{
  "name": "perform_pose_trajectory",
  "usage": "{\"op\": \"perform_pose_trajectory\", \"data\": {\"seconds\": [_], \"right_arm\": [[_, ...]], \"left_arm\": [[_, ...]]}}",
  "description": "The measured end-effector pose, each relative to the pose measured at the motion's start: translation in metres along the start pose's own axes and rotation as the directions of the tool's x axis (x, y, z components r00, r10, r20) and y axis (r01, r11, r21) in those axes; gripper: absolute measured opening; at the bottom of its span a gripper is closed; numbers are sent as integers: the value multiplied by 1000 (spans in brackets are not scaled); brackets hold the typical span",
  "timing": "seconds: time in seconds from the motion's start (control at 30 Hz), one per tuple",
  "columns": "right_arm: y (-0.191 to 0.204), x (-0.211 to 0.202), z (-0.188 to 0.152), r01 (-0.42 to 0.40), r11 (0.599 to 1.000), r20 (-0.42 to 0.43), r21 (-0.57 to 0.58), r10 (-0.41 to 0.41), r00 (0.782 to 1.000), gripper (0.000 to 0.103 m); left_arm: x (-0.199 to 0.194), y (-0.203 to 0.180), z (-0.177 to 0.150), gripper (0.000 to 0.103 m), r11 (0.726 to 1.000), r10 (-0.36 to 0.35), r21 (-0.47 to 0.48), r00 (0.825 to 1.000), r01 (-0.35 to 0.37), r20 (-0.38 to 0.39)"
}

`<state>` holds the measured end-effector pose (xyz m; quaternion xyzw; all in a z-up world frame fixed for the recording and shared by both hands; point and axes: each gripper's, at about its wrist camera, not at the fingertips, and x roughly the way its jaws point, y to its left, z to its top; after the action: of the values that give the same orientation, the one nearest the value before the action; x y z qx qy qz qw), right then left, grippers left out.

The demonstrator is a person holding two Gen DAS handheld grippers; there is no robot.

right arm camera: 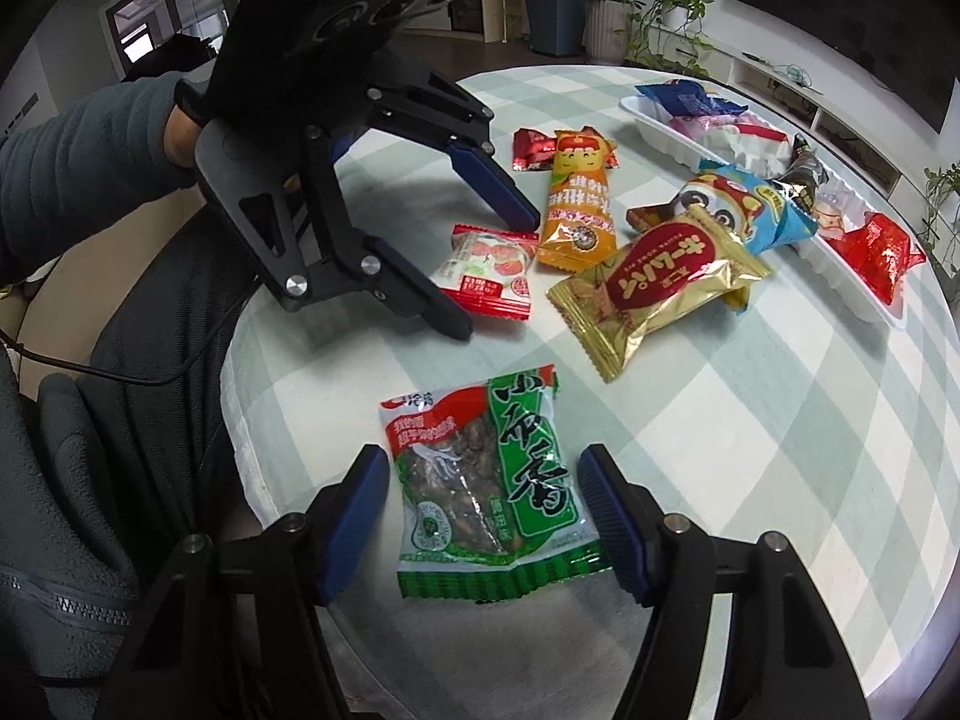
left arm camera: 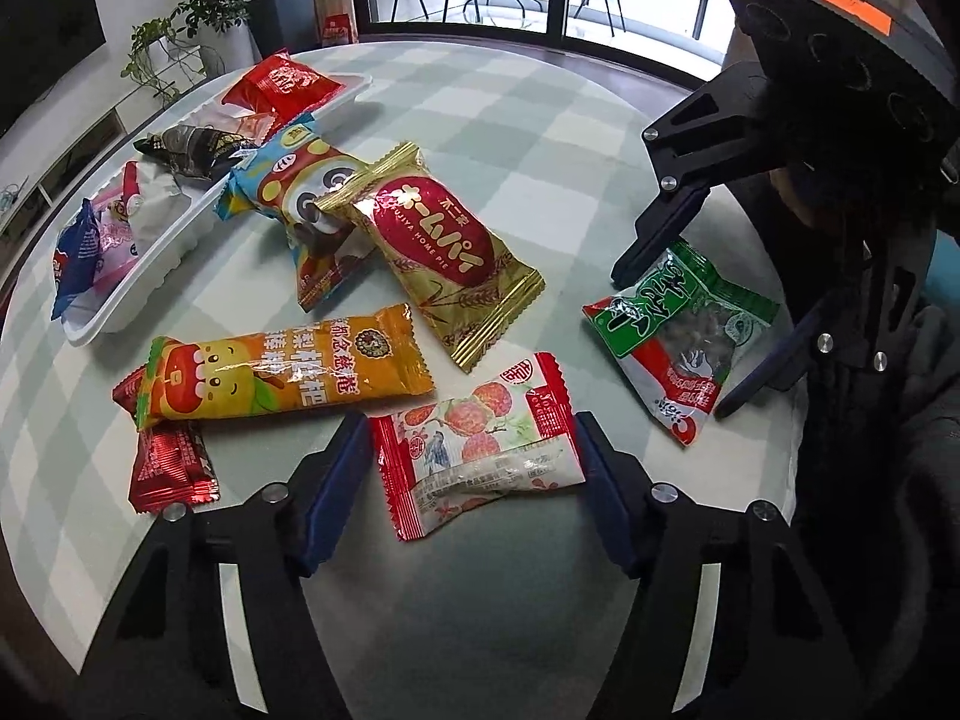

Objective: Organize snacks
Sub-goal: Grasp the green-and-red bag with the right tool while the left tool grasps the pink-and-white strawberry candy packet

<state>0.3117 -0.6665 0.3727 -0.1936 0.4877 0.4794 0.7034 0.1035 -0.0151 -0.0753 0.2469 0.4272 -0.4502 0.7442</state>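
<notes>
My left gripper (left arm camera: 471, 462) is open, its fingers on either side of a red-and-white lychee snack packet (left arm camera: 474, 444) that lies flat on the table; the gripper also shows in the right wrist view (right arm camera: 501, 273) over the same packet (right arm camera: 489, 270). My right gripper (right arm camera: 480, 510) is open around a green nut packet (right arm camera: 486, 480), which lies flat; both also show in the left wrist view, the gripper (left arm camera: 672, 342) and the packet (left arm camera: 678, 336). A white tray (left arm camera: 162, 252) at the far left holds several snacks.
Loose on the checked tablecloth (left arm camera: 540, 138): a gold pie packet (left arm camera: 438, 252), an orange bar (left arm camera: 282, 366), a blue panda packet (left arm camera: 288, 180) and a small red packet (left arm camera: 168, 468). The table edge is close to me. Potted plants (left arm camera: 198, 30) stand beyond the table.
</notes>
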Motion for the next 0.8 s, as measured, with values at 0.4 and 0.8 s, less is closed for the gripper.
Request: {"op": "perform_pose_trajectory", "data": {"seconds": [0.4,0.8], "right_arm": [[-4,-3,-2,-13,999,6,39,12,1000,49],[-2,-8,-4,-54,996,29,70,52,998,34]], "left_arm": [[-4,-6,-4,61,998,32,-62,999,-31,14],[-12,-13,-6,44,995,38,-91,999,-36,24]]}}
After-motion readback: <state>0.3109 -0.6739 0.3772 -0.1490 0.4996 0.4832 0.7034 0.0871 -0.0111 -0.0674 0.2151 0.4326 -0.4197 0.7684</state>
